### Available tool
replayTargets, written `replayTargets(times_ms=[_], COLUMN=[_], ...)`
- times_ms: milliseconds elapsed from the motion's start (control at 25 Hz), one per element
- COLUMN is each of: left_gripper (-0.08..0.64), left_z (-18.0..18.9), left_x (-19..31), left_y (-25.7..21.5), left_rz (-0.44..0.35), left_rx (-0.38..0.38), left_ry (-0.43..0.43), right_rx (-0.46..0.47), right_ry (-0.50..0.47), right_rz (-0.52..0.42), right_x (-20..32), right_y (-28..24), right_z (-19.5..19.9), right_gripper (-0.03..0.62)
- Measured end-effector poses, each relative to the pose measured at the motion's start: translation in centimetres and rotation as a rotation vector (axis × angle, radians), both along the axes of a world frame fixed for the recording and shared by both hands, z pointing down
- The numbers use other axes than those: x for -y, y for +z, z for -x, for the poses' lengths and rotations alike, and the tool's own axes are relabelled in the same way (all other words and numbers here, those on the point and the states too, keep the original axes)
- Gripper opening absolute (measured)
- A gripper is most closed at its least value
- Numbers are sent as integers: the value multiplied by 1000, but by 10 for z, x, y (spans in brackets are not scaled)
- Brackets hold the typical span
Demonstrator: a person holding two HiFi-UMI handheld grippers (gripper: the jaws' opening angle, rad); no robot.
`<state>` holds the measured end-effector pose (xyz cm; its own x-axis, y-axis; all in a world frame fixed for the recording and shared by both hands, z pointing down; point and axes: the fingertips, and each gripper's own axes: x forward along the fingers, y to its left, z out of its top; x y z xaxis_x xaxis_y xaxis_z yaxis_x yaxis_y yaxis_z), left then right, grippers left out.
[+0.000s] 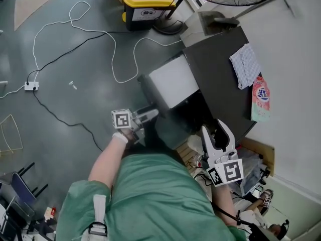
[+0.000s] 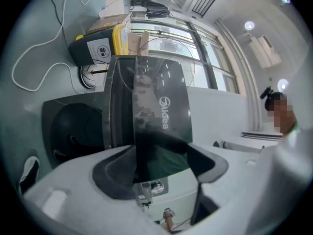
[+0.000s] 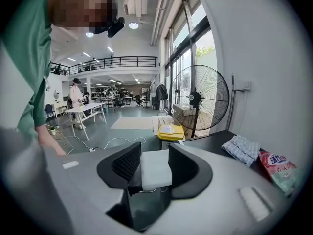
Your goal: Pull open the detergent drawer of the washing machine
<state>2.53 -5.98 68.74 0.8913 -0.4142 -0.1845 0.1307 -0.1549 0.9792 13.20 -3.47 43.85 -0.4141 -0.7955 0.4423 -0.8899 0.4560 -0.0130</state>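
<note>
Detergent drawer (image 1: 173,82) projects from the washing machine (image 1: 220,69) front. The left hand-held gripper (image 2: 162,158), jaws wide and empty, is the nearer one, just beside the drawer's dark face.

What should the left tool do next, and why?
Probably just ease the left tool back from the washing machine and stop. The white drawer already looks pulled well out of the machine's front, and the tool's jaws stand open with nothing clamped between them, so there seems to be nothing left to pull.

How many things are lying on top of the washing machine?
2 on the washing machine: a checked cloth, and a pink detergent packet beside it. The near end is partly hidden.
</note>
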Motion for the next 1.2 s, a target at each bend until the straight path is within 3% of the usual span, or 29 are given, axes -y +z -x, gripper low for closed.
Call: replayTargets(times_ms=[360,440,560,760,880,1000,1200], left_gripper=[318,305,270,206,173,164,163], left_z=[20,34,63,101,117,132,153], left_x=[-6,-9,-10,-8,2,15,30], left_y=[3,4,3,-52,-102,-164,-261], left_rz=[-28,-32,-84,-310,-490,-660,-880], left_rx=[170,237,404,629,754,856,1030], left_ry=[26,23,14,22,-6,-80,-231], right_rx=[18,16,13,67,77,100,94], right_ry=[5,16,71,220,235,227,219], right_rz=[-46,-59,-71,-46,-64,-97,-173], right_x=[-15,-15,-10,-3,0,4,11], right_y=[-11,-15,-14,-11,-14,-23,-49], right_z=[27,29,24,8,13,26,43], right_gripper=[178,178,178,150,128,126,126])
